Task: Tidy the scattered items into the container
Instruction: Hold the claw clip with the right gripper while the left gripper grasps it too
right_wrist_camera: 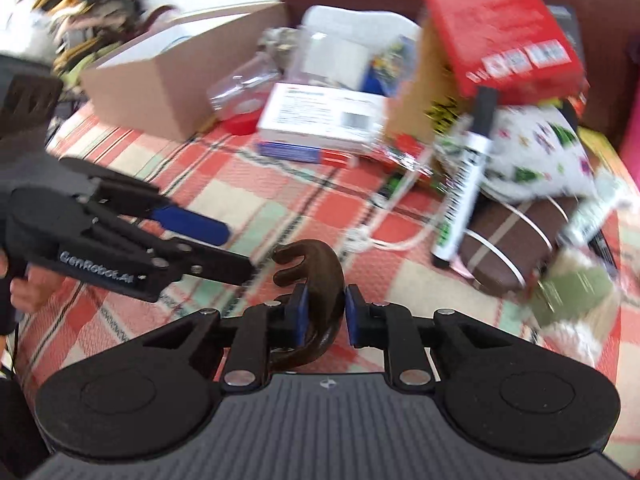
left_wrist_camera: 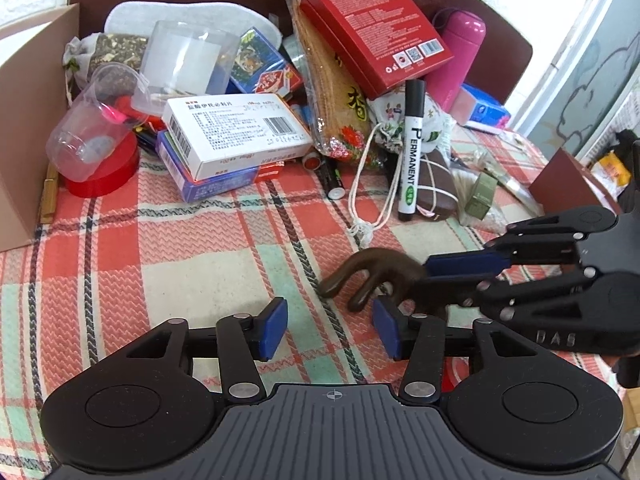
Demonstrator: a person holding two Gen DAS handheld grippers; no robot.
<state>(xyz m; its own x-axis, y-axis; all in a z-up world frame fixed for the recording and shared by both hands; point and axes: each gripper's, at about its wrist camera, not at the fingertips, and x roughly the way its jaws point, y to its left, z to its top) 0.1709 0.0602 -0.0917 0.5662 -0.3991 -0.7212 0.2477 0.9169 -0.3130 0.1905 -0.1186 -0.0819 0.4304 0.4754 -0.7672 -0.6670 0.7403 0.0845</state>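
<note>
Little looks tidied yet: the right gripper (right_wrist_camera: 323, 312) has its jaws narrowed around a brown hook (right_wrist_camera: 316, 276) low over the worktop (left_wrist_camera: 200, 264), the left gripper (left_wrist_camera: 330, 326) gapes empty, and clutter still lies beside the cardboard box (right_wrist_camera: 160, 92).

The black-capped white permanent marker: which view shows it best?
The left wrist view: the black-capped white permanent marker is sharp there, its "PERMANENT" lettering readable, lying among the clutter on the plaid cloth. The right wrist view shows it motion-blurred, lettering illegible.
</note>
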